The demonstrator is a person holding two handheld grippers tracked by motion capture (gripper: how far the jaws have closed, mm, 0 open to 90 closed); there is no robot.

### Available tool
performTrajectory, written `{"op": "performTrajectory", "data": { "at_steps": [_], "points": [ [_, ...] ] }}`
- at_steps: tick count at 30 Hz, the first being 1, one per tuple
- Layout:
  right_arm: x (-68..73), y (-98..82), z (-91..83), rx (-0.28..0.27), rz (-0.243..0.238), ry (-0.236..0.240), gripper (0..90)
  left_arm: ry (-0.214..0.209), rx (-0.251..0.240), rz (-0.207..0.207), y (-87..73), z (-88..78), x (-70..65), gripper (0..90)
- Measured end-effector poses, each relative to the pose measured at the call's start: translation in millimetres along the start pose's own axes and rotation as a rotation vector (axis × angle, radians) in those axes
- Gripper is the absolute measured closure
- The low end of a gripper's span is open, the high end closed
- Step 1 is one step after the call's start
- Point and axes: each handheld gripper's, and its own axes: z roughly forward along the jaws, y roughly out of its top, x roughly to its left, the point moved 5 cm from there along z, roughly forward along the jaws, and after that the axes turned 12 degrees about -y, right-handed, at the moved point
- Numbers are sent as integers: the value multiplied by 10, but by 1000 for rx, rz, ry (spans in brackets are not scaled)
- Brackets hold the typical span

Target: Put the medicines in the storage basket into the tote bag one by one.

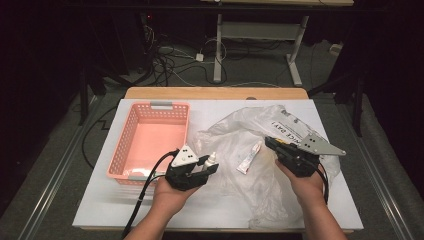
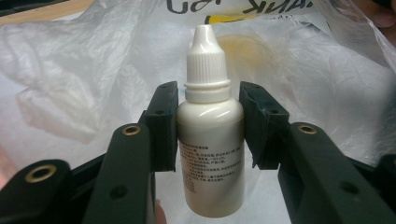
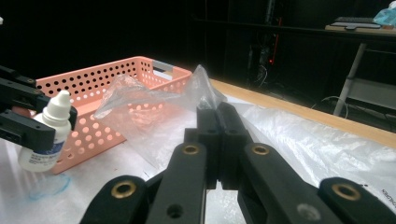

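My left gripper [image 1: 210,165] is shut on a small white dropper bottle [image 1: 212,159], just right of the pink basket's near corner. In the left gripper view the pads [image 2: 164,126] press on both sides of the bottle [image 2: 210,154], which stands upright with its cap above the jaws. My right gripper [image 1: 271,142] is shut on a fold of the clear plastic bag [image 1: 235,127] and holds it up in a peak [image 3: 203,86]. A small white tube [image 1: 249,158] lies on the bag between the two grippers.
The pink perforated basket [image 1: 131,125] sits on the left half of the white table top, with nothing seen inside it. The bag spreads over the right half, up to the right edge. Cables and table legs lie on the floor beyond the far edge.
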Motion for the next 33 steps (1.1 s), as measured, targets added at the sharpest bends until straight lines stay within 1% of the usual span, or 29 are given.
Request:
{"op": "performTrajectory", "data": {
  "at_steps": [5,7,9,14,19,22,27,33],
  "points": [
    [-3,4,-3,-2,0,1,900,-14,9,6,40,142,-15,581],
    [-5,5,-3,-3,2,0,900,-13,15,10,49,193,-14,581],
    [-7,5,-3,-3,2,0,900,-18,8,1,62,239,-11,581],
    [-3,10,-5,-7,0,0,900,-18,7,3,89,336,-15,580],
    [-3,12,-3,-7,1,1,900,-17,17,9,102,482,-23,579],
    [0,16,-1,-9,1,1,900,-25,29,8,108,591,-31,580],
    [0,19,-2,-9,3,1,900,-32,54,23,119,790,-63,579],
    [-5,27,-5,-12,-1,4,900,-36,67,33,163,1035,-78,578]
  ]
}}
